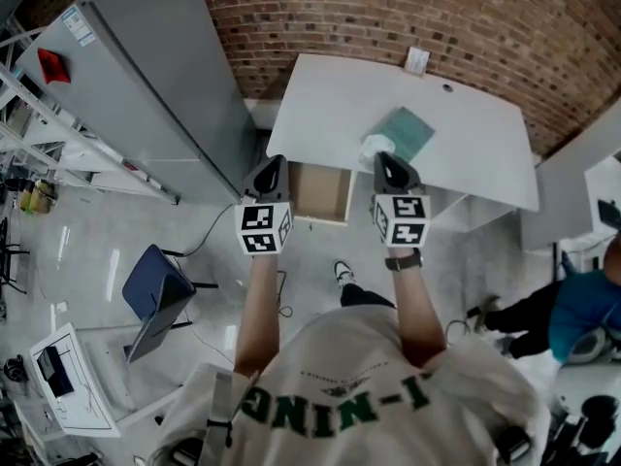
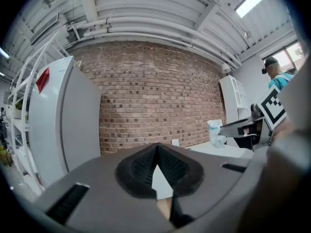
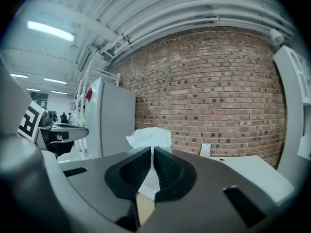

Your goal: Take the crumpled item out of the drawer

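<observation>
In the head view the wooden drawer (image 1: 320, 192) stands pulled out from under the white desk (image 1: 475, 149). My right gripper (image 1: 384, 160) is raised above the desk's front edge and is shut on a white crumpled item (image 1: 375, 146). The right gripper view shows that item (image 3: 148, 137) sticking up out of the pinched jaws of the right gripper (image 3: 152, 149). My left gripper (image 1: 276, 162) hovers over the drawer's left side. In its own view the left gripper (image 2: 156, 147) is shut with nothing in it, and the crumpled item (image 2: 215, 133) shows off to the right.
A green mat (image 1: 406, 132) lies on the desk beyond the item. A tall grey cabinet (image 1: 165, 76) stands left of the desk before a brick wall (image 1: 388, 13). A blue chair (image 1: 155, 294) is on the floor at lower left. Another person (image 1: 582, 309) is at the right edge.
</observation>
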{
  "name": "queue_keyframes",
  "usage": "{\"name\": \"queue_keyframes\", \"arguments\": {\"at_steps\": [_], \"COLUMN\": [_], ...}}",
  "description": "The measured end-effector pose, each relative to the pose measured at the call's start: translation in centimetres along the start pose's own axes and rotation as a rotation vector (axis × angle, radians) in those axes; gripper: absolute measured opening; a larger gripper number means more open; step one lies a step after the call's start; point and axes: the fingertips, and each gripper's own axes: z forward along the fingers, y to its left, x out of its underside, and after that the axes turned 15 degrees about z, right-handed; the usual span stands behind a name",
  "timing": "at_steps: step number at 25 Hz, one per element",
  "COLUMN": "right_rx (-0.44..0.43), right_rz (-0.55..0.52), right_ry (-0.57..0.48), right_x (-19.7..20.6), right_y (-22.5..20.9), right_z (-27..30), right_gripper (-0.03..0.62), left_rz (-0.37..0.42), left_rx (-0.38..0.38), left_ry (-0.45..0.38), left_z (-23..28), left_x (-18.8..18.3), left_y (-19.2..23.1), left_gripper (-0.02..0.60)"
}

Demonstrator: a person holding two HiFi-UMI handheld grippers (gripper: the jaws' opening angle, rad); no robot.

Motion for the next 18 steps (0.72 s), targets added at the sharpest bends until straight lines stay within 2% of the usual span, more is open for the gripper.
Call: {"name": "queue_keyframes", "arguments": {"at_steps": [8, 18], "right_rx": [-0.030, -0.054], "right_rz": [-0.008, 0.018], "right_ry": [-0.073, -0.051], "right_x": [-2.9, -2.6], "right_y": [0.1, -0.3], "right_z": [0.4, 1.4], "right_gripper": [0.018, 0.018], "left_rz": [0.022, 0.033], "left_rx": [-0.013, -0.009], "left_ry": [-0.056, -0.054], "left_z": [1.1, 1.4], "left_x": [-3.0, -3.7], "left_y": [0.4, -0.2], "left_gripper": [-0.002, -0.002]}}
